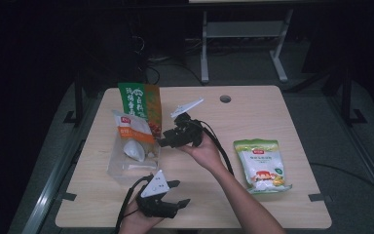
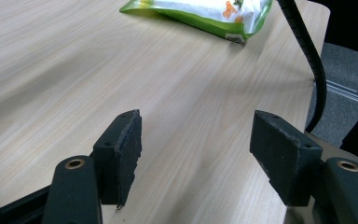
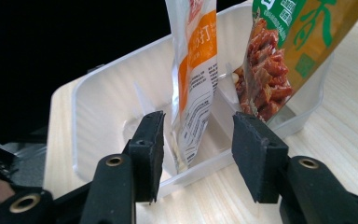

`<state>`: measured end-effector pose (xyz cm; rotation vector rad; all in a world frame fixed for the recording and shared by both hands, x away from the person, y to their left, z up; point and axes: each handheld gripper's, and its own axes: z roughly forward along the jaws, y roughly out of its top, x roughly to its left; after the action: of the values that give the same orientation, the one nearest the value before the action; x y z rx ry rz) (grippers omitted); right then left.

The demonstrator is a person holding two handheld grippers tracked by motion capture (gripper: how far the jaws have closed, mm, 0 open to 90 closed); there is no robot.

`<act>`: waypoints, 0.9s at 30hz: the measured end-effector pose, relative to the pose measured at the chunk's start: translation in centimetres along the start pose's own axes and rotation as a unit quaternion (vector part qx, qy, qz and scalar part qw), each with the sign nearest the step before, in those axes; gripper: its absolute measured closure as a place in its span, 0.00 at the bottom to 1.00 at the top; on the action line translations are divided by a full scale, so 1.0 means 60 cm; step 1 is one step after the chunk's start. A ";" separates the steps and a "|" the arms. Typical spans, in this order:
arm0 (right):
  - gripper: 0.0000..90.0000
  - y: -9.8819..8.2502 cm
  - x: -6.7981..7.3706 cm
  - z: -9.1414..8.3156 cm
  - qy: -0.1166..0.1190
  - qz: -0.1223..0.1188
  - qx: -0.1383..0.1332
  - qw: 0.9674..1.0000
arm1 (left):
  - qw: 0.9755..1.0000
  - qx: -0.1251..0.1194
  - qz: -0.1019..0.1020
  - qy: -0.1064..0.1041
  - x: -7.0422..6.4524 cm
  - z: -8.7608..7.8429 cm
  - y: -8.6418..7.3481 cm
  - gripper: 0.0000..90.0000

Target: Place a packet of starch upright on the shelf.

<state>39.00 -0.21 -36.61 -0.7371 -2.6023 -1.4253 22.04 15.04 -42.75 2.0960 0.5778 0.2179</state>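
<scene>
Packing looks partly done by my reckoning: the orange-and-white packet [image 3: 193, 79] and the green-and-red packet [image 3: 279, 60] stand upright in the clear plastic bin [image 3: 102, 102], while the green-and-white bag [image 1: 261, 165] lies flat on the table [image 1: 253, 107], well apart, not yet binned. My right gripper [image 3: 198, 144] sits half open, pads clear of the orange packet's edge. My left gripper [image 2: 196, 158] hangs wide open over bare wood, holding nothing.
</scene>
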 end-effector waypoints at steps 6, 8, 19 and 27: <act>0.56 -0.010 -0.008 -0.023 -0.014 0.005 0.005 1.000 | 1.000 -0.001 -0.002 0.001 0.002 -0.001 0.001 0.38; 0.56 -0.014 -0.011 -0.030 -0.016 0.008 0.003 1.000 | 1.000 -0.003 -0.002 0.001 0.002 -0.001 0.001 0.38; 0.51 -0.037 -0.030 -0.068 -0.034 0.018 0.003 0.999 | 1.000 -0.001 -0.002 0.003 0.002 -0.003 0.001 0.38; 0.48 -0.058 -0.040 -0.100 -0.049 0.038 0.005 0.998 | 1.000 -0.003 -0.006 -0.001 0.005 -0.007 0.004 0.38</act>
<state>38.62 -7.55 -36.61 -0.9154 -2.6190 -1.3891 22.21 15.37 -42.33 2.0854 0.5877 0.2114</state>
